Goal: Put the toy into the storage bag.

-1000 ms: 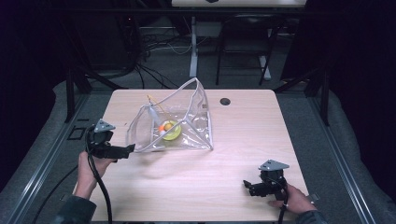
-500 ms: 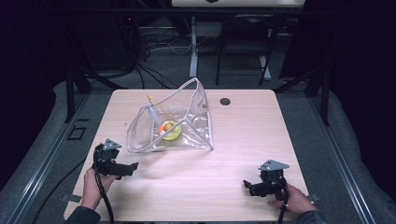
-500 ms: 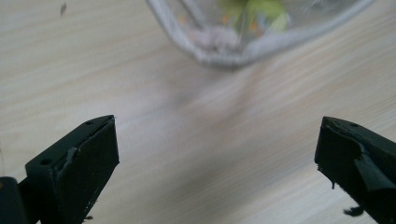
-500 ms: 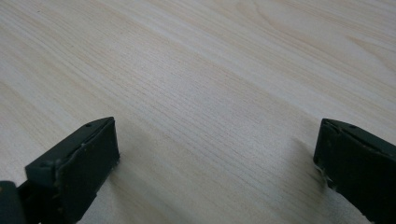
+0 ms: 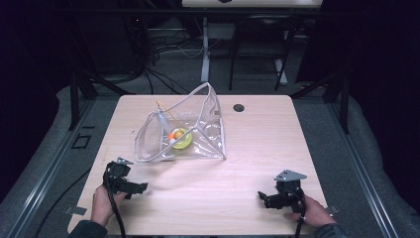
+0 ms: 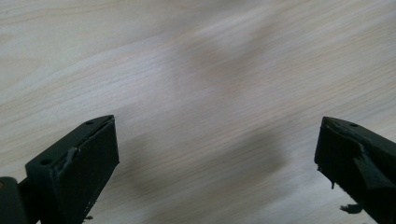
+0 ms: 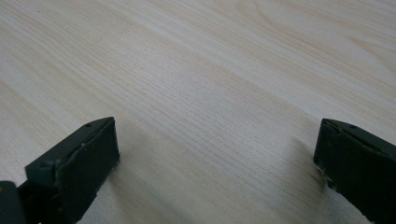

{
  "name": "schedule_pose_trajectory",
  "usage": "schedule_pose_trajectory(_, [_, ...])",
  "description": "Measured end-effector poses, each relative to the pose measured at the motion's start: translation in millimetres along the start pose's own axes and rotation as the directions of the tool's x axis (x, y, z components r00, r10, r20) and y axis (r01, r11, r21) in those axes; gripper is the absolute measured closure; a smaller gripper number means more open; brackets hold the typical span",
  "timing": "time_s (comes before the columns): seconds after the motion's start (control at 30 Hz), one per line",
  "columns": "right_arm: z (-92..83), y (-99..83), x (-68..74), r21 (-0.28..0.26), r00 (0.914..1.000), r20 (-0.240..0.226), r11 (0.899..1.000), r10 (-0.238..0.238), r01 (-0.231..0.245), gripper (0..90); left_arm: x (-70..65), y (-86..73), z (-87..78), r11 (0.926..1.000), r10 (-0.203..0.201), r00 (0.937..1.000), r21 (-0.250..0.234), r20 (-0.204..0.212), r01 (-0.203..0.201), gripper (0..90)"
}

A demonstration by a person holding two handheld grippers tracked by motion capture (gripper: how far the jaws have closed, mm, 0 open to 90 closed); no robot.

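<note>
The left claw (image 5: 140,188) has pulled back from the see-through plastic zip bag (image 5: 181,132) and now sits wide open and empty, with the bag ahead of it, so its work looks done. The right claw (image 5: 264,199) rests open too, far to the bag's side. A small black round hole (image 5: 238,107) sits beyond the bag on the pale wooden worktop (image 5: 257,148), and nothing is in the way.

Along our right gripper (image 7: 217,161) we see its two black jaws rising from the bottom corners, spread wide with nothing between them. Beneath them lies the pale wooden table (image 7: 210,70), its grain running in long diagonal lines. Each jaw sits low over the wood and casts a soft shadow just beside it, and both inner faces look scuffed and rough.
</note>
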State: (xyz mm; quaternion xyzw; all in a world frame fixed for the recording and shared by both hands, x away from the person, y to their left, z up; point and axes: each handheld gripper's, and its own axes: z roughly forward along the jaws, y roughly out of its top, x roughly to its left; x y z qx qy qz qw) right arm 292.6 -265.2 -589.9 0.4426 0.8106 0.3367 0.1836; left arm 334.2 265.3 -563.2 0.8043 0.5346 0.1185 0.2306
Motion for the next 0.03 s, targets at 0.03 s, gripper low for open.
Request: schedule_pose_trajectory(0.03, [0.0, 0.0, 0.0, 0.0, 1.0, 0.001, 1.0, 0.0, 0.0, 0.0, 1.5, -0.5, 0.8, 1.0, -0.005, 1.0, 0.006, -0.001, 0.005, 0.0])
